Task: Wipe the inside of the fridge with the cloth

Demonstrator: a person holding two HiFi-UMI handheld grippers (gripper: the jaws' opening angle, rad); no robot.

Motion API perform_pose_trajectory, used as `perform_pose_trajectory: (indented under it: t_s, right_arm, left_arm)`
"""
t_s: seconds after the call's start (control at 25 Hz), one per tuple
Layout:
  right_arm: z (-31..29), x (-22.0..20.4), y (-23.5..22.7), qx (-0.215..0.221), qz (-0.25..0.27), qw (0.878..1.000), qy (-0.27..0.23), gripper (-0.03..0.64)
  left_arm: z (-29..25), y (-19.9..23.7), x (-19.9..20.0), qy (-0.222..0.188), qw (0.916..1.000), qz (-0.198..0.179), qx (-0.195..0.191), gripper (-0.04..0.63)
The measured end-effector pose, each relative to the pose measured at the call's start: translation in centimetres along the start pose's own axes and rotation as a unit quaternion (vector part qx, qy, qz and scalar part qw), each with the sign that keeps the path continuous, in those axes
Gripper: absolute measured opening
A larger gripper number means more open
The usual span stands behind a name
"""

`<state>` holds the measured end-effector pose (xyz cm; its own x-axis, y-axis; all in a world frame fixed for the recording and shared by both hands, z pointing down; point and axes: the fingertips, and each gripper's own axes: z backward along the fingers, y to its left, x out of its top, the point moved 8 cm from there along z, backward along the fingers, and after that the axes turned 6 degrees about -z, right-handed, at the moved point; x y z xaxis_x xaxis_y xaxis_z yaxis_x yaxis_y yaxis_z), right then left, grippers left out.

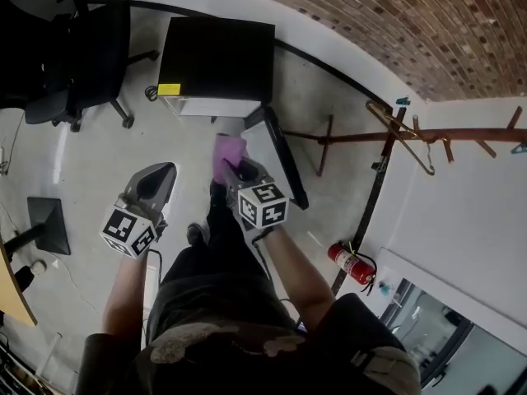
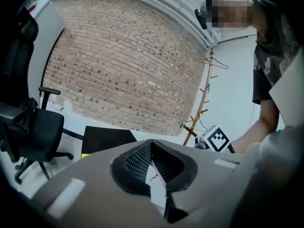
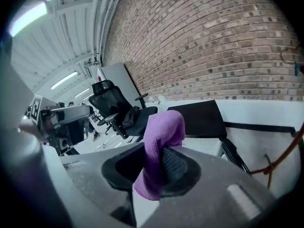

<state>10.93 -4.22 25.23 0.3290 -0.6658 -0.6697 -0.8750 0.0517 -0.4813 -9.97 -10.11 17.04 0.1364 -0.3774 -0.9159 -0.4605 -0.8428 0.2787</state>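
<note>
Cloth (image 1: 229, 156) is clamped between the jaws of the right gripper (image 1: 236, 174). A purple fold stands above the pads and a shorter tail hangs below them. The left gripper (image 1: 155, 186) hangs to the left of the right one, jaws together and holding nothing. The fridge (image 1: 218, 56) stands on the floor ahead of and below both grippers, well apart from the cloth. The panel just beyond the right gripper appears to be the open door (image 1: 278, 151), though the steep head view does not show the interior.

Step in hand, as judged: approach. Wiping has not begun.

Procedure:
1. Lower the right gripper toward the opening, cloth leading.
2. Present the free fold, not the pads, to the inner wall, so that only fabric touches.
3. Clamp firmly. The cloth is held near its middle and may pull out under drag.
4. Steady the door with the left gripper if it swings.
5. Wipe in overlapping strokes, from the back toward the front.
</note>
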Motion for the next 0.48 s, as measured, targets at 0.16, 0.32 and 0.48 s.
perform_pose_trajectory:
  t_s: [0.16,0.32,0.48]
  right_arm:
    - [-4.7,0.0,-2.7,0.014,0.01,0.999,0.03,0.075]
    - [-9.1,-2.1,-4.9,0.018,0.006,0.999,0.051,0.075]
    - [-12.9,-5.3,-6.8,0.013,-0.001,0.998,0.056,0.075]
  left_arm:
    - [-4.0,4.1,-0.8,-0.005,0.9998,-0.001,0.018,0.017]
    - [-6.6,7.9,-3.1,-0.007,0.9988,0.01,0.047,0.017]
    - [-8.2,10.4,-7.6,0.0,0.9985,0.02,0.052,0.017]
